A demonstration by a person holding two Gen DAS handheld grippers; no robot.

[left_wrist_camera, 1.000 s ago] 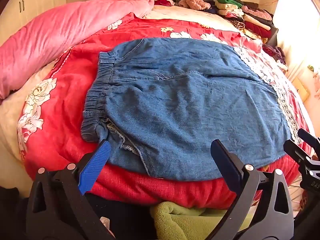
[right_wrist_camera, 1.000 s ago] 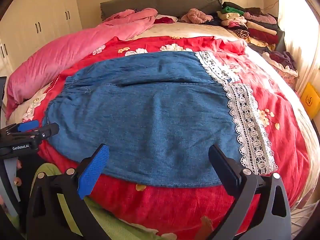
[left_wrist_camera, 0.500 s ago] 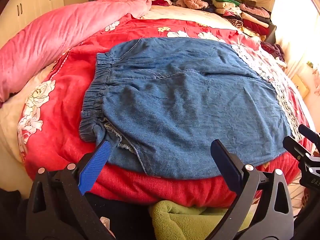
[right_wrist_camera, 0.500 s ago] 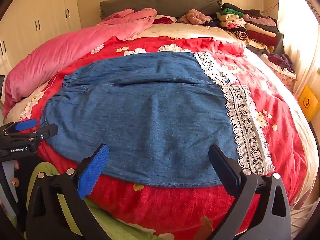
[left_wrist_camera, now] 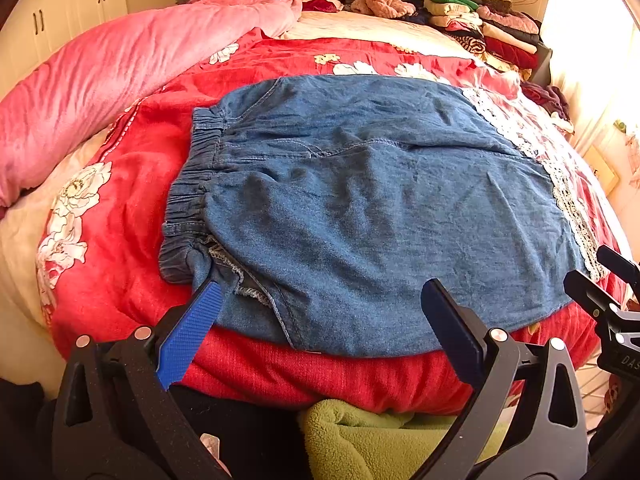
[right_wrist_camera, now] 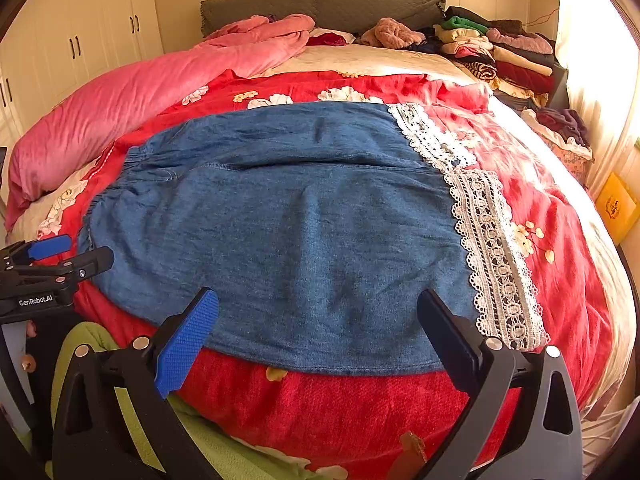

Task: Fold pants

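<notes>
Blue denim pants (left_wrist_camera: pixel 360 200) lie flat on the red floral bedspread, elastic waistband (left_wrist_camera: pixel 192 184) to the left and white lace hems (right_wrist_camera: pixel 492 252) to the right. They also show in the right wrist view (right_wrist_camera: pixel 304 232). My left gripper (left_wrist_camera: pixel 320 304) is open and empty at the near edge of the pants by the waist end. My right gripper (right_wrist_camera: pixel 316 312) is open and empty at the near edge toward the lace end. Each gripper shows at the side of the other's view.
A pink quilt (left_wrist_camera: pixel 100 76) lies along the left of the bed. Piles of folded clothes (right_wrist_camera: pixel 504 52) sit at the back right by the grey headboard (right_wrist_camera: pixel 320 4). A green fleece (left_wrist_camera: pixel 372 440) is below the bed's near edge. White wardrobes (right_wrist_camera: pixel 80 40) stand at left.
Both grippers have moved slightly closer to the near edge of the pants. The pants have not moved.
</notes>
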